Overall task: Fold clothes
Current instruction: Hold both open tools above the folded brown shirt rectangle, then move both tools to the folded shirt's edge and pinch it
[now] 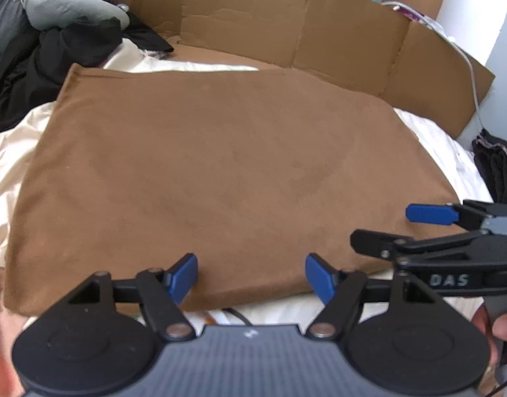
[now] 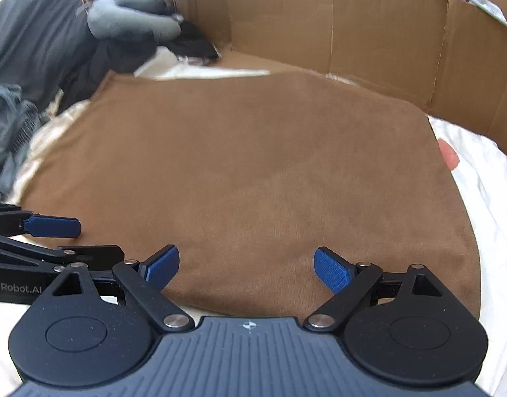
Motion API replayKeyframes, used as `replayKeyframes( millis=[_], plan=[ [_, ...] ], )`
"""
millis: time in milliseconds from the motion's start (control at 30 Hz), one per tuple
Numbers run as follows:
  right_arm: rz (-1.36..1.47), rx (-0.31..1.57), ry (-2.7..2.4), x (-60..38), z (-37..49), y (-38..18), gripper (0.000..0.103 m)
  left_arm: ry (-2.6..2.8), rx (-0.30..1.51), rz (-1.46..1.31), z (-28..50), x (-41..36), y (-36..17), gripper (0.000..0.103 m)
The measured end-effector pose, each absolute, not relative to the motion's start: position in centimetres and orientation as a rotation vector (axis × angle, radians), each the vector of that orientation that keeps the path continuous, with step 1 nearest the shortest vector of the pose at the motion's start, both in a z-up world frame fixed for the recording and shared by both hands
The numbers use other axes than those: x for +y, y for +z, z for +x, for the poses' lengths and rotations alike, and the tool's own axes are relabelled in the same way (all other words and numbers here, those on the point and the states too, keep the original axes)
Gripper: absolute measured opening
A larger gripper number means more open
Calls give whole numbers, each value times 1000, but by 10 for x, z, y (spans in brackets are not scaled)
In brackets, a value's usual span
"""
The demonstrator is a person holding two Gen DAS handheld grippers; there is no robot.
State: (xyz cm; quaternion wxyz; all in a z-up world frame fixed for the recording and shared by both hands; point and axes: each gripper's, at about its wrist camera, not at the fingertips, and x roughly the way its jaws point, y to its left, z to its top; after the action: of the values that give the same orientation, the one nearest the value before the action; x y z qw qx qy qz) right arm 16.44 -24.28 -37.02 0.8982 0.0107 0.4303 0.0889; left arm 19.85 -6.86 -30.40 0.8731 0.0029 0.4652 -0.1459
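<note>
Left gripper (image 1: pixel 251 276): jaws spread apart, nothing between the blue pads, poised over the near edge of the cloth.
Right gripper (image 2: pixel 246 269): jaws wide apart too, empty, just beside the left one over the same edge.
Hand (image 1: pixel 494 329): only some fingers show, cut off at the frame's right edge.
Brown cloth (image 1: pixel 220 172): lies flat as a folded rectangle on the white bedding (image 1: pixel 432 139); whether it has layers I cannot tell.
Dark clothes pile (image 1: pixel 48 53): far left, heaped, separate garments hard to tell apart.
Cardboard wall (image 1: pixel 286 33): stands behind the bed; a blurred purple object peeks over it.
</note>
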Motion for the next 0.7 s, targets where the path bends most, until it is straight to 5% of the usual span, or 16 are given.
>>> replayKeyframes(
  millis=[700],
  plan=[
    [-15,991,21,-287,154,-388,93,-92,984,83,186,-6,-322,73]
  ],
)
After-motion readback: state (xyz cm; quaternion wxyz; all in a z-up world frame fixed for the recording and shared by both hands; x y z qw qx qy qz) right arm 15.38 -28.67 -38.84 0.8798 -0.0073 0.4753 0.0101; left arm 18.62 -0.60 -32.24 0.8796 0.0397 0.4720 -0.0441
